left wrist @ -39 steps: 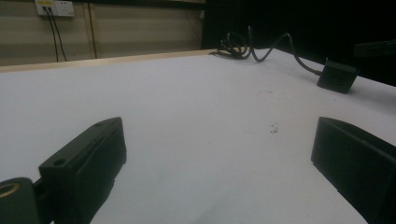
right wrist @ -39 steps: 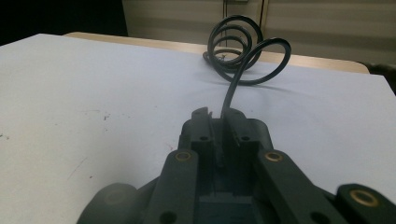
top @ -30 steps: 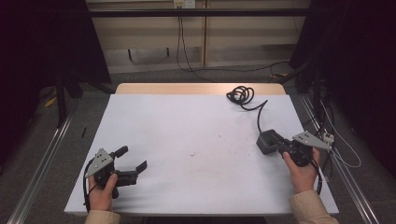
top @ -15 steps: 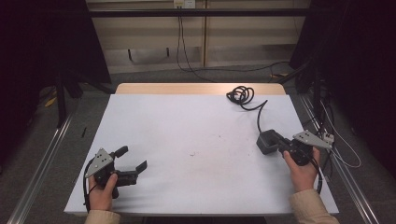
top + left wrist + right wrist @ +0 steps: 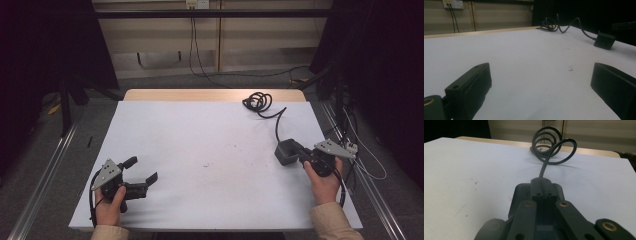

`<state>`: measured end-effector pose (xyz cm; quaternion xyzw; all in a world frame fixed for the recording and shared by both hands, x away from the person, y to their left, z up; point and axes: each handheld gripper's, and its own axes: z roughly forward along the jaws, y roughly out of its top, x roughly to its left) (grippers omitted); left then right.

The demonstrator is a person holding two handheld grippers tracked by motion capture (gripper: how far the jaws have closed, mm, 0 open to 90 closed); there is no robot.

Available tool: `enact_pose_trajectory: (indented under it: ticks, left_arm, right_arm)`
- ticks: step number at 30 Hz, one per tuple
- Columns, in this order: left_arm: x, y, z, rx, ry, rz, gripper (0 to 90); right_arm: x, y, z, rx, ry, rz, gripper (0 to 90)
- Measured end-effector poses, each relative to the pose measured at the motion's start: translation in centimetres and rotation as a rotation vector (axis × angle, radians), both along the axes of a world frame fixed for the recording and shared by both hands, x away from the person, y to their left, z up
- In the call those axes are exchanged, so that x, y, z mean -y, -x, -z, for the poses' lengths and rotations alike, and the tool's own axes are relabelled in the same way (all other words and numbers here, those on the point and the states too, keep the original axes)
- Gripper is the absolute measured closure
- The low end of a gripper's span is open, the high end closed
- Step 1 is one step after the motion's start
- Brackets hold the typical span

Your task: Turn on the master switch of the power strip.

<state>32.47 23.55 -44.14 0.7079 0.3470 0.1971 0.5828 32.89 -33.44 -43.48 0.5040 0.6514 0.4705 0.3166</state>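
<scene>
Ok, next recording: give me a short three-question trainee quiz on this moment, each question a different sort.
1. True or false: the left gripper has its jaws spread apart, with nothing between them.
2. Multiple choice: the right gripper is at which thing? A) the small black plastic adapter block B) the coiled black cable C) the bare white table top
3. Fill in: the coiled black cable lies near the table's ___ edge, seen from the person.

Key: 1 true. 2 A; in the right gripper view its jaws sit close together at the block, though a firm grip cannot be confirmed. 3 far.
</scene>
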Motion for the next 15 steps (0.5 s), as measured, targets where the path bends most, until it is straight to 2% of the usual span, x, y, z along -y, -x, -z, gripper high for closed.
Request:
enact_pose_trajectory:
  ticks: [15]
  left_arm:
    - [0.05,0.01,0.02,-0.004,0.006,-0.001,2.9]
  right_arm:
    - [0.12,-0.13,0.19,-0.018,0.009,0.003,90.0]
